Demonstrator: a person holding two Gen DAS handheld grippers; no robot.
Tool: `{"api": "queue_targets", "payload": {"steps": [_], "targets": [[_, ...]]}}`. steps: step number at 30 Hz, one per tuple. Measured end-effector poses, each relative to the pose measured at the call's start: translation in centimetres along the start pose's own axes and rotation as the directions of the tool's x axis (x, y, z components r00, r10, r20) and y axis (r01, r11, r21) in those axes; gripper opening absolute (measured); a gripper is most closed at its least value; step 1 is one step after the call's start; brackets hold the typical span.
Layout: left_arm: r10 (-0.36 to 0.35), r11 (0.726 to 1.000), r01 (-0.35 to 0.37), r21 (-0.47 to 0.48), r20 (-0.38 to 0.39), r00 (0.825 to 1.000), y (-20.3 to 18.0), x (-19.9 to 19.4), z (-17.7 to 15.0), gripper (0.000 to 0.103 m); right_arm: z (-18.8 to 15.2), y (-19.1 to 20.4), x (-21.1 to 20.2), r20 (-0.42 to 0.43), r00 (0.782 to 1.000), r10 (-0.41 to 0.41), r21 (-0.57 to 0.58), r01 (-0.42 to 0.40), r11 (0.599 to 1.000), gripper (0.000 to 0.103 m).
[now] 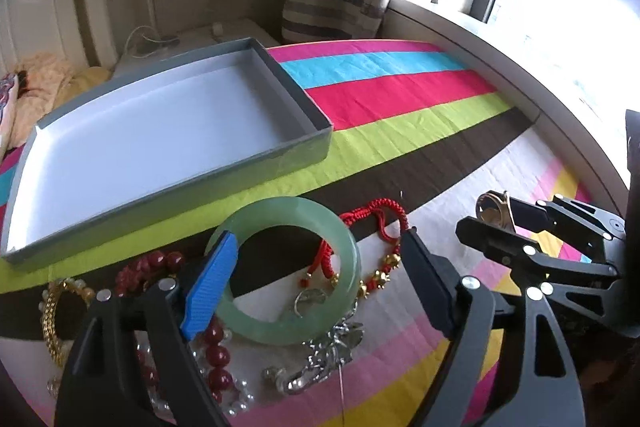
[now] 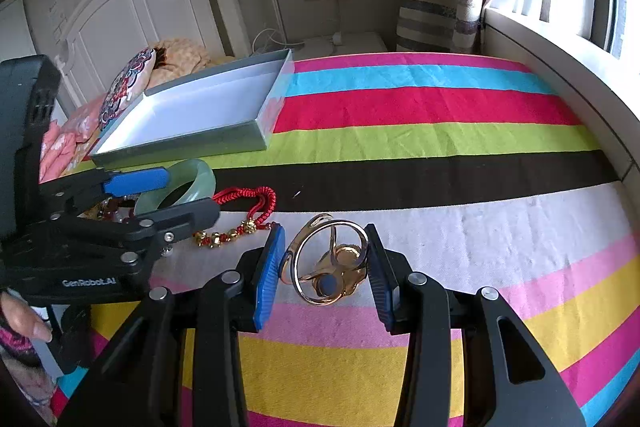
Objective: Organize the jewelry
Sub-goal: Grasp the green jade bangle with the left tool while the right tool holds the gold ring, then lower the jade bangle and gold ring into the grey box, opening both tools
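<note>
While left tongs (image 1: 320, 279) gape around jade bangle (image 1: 288, 267), gold ring (image 2: 328, 263) clenched between right tongs (image 2: 326, 275)

bangle (image 1: 288, 271): smooth, shiny green stone
ring (image 2: 330, 263): shiny gold metal
bed cover (image 2: 440, 139): soft striped cloth
box (image 1: 160, 147): matt card

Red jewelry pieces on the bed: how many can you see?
2: a red braided cord bracelet right of the jade bangle, and red beads at the left gripper. Others may be hidden.

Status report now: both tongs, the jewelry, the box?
Left tongs open around green bangle. Right tongs shut on gold ring. Grey box empty, path unobstructed.
</note>
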State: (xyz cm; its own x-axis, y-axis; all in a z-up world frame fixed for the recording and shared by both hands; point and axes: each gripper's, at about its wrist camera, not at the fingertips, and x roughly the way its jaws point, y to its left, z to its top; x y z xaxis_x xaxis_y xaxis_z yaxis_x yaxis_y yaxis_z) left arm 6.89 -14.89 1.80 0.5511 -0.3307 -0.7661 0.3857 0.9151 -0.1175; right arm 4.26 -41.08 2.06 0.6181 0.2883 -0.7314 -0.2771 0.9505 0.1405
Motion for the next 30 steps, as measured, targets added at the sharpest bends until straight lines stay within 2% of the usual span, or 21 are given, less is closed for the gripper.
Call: {"api": "queue_targets", "payload": {"steps": [4,6,10,11,12,13,14,17,19,24,30], "targets": [[-0.005,0.999,0.005,0.037,-0.008,1.000,-0.1,0.4,0.4,0.089,0.0,0.0,0.1,-0.004,1.000,0.000,0.001,0.000,1.000,0.041],[-0.040,0.998,0.041,0.042,-0.030,0.999,0.2,1.0,0.5,0.101,0.0,-0.1,0.2,-0.006,1.000,0.000,0.003,0.000,1.000,0.041],[-0.016,0.994,0.020,0.109,-0.043,0.999,-0.6,1.3,0.0,0.100,0.0,-0.1,0.2,-0.007,1.000,0.001,0.005,-0.001,1.000,0.041],[-0.041,0.992,0.046,0.120,-0.048,0.998,-0.8,1.2,-0.2,0.097,0.0,-0.1,0.2,-0.008,1.000,0.001,0.005,-0.001,1.000,0.041],[-0.068,0.990,0.075,0.120,-0.058,0.996,-0.9,1.2,-0.4,0.082,0.0,-0.1,0.2,-0.009,1.000,0.001,0.005,-0.001,1.000,0.041],[-0.055,0.991,0.061,0.123,-0.052,0.997,-1.0,1.2,-0.5,0.077,0.0,-0.1,0.2,-0.009,1.000,0.001,0.005,-0.001,1.000,0.041],[-0.054,0.991,0.059,0.117,-0.043,0.998,-0.9,1.0,-0.6,0.067,0.0,-0.1,0.2,-0.009,1.000,0.001,0.005,-0.001,1.000,0.041],[-0.085,0.993,0.087,0.082,-0.029,0.996,0.1,0.8,-0.6,0.020,0.0,-0.1,0.2,-0.009,1.000,0.000,0.004,0.000,1.000,0.041],[-0.107,0.992,0.108,0.070,-0.022,0.994,0.4,0.7,-0.7,0.019,-0.1,-0.1,0.2,-0.009,1.000,0.000,0.004,0.000,1.000,0.041],[-0.072,0.992,0.067,0.110,0.043,0.996,-0.7,-0.8,-0.9,0.014,-0.1,-0.2,0.2,-0.011,1.000,0.000,0.004,0.000,1.000,0.041],[-0.141,0.990,0.135,0.049,0.146,0.979,0.2,-4.1,0.2,0.014,-0.1,-0.2,0.0,0.002,1.000,0.006,0.005,-0.006,1.000,0.041]]}}
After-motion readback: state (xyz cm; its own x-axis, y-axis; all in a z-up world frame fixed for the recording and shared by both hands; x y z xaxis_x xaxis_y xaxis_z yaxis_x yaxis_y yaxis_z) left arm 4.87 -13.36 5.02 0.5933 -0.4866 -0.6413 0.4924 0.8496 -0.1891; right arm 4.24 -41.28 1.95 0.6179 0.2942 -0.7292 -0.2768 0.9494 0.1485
